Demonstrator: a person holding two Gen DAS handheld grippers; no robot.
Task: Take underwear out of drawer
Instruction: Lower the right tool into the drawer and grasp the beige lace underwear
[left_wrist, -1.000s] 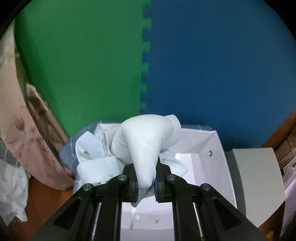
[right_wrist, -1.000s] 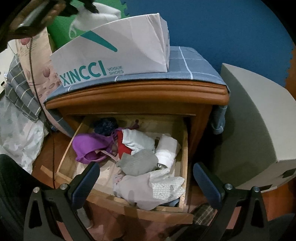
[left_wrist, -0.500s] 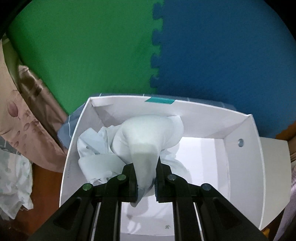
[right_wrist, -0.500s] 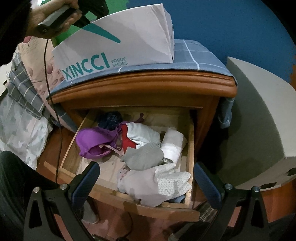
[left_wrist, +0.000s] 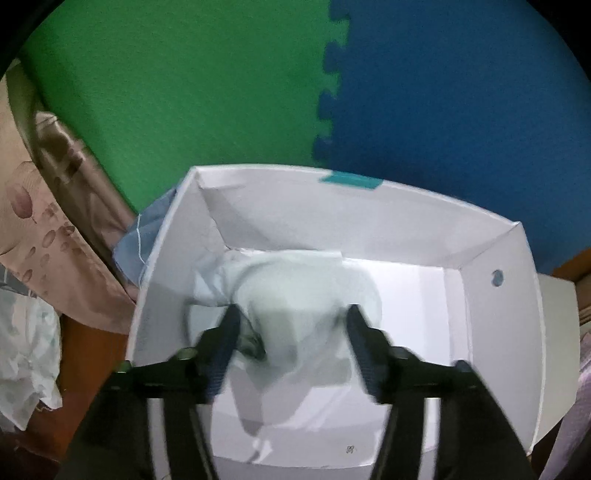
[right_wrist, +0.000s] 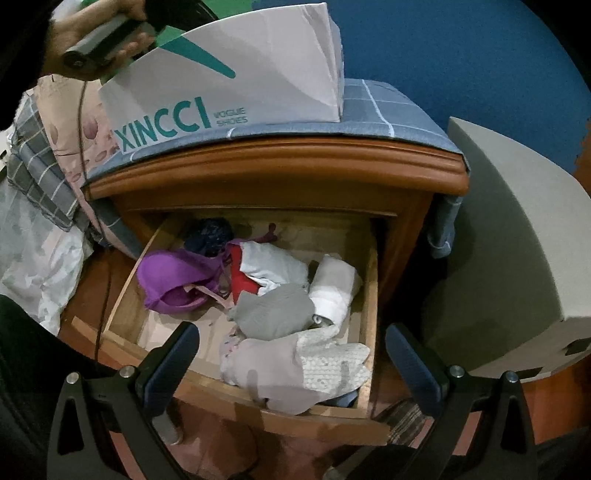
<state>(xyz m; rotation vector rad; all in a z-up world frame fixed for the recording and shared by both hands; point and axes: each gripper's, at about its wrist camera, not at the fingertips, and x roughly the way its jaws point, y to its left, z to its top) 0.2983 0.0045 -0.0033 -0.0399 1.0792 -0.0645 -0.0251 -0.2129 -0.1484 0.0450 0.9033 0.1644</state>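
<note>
- Since the earlier frames, the left gripper (left_wrist: 291, 347) has been brought down over the open white cardboard shoe box (left_wrist: 491, 332), and the pale white cloth garment (left_wrist: 295, 291) that was pinched between its fingers is no longer clamped.
- Its jaws are opening at this moment; the garment lies between them, but the pads are seen apart from it on either side, blurred by the motion.
- The garment is now resting inside the box, towards its left half, against the near part of the floor and next to more pale cloth already there.
- The box is seen from the right wrist view standing on a blue checked cloth (right_wrist: 388, 110) that covers the top of the brown wooden bedside cabinet (right_wrist: 280, 166), above the pulled-out wooden drawer (right_wrist: 266, 413).
- The right gripper (right_wrist: 291, 365) is held with its fingers wide apart and empty, above the front edge of the drawer; nothing is touched by it.
- Several pieces are left in the drawer: a purple bra (right_wrist: 173, 280), a grey folded piece (right_wrist: 273, 310), a white rolled piece (right_wrist: 336, 288) and a pale pink and white lace piece (right_wrist: 295, 369) at the front.
- One item is therefore judged delivered; the task is judged unfinished, and the lace piece nearest the right gripper would be the easiest to take.
</note>
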